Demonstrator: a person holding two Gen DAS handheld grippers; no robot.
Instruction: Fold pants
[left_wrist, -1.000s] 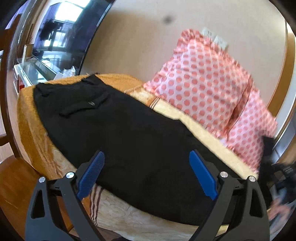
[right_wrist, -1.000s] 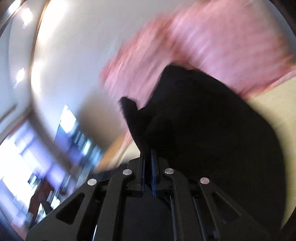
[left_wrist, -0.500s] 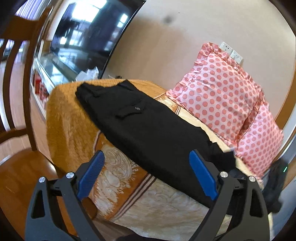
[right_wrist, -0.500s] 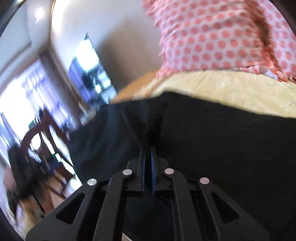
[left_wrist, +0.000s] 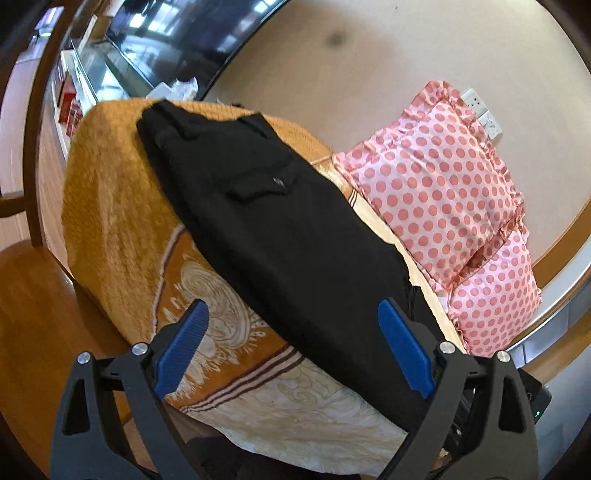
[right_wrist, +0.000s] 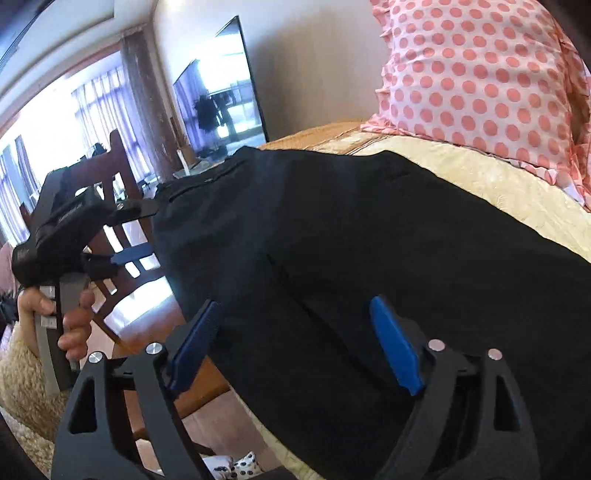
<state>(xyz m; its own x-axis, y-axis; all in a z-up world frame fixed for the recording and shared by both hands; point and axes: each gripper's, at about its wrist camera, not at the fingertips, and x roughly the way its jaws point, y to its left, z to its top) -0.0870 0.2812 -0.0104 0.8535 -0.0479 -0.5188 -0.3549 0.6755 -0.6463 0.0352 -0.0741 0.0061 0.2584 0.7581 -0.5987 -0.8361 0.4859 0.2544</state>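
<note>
Orange-and-cream bedspread (left_wrist: 122, 229) supported the work. Left gripper (left_wrist: 291, 350) and right gripper (right_wrist: 295, 347) both stood wide and empty above the black pants (left_wrist: 280, 236), which lay lengthwise, legs stacked, probably ready for a crosswise fold, beside polka-dot pillows (left_wrist: 439, 177).

Two pink polka-dot pillows (left_wrist: 443, 184) lean against beige wall (left_wrist: 369, 74). Orange-cream patterned blanket (left_wrist: 122, 206) covers surface. Television (right_wrist: 221, 107) beyond; wooden chair (right_wrist: 122, 229) at left.
</note>
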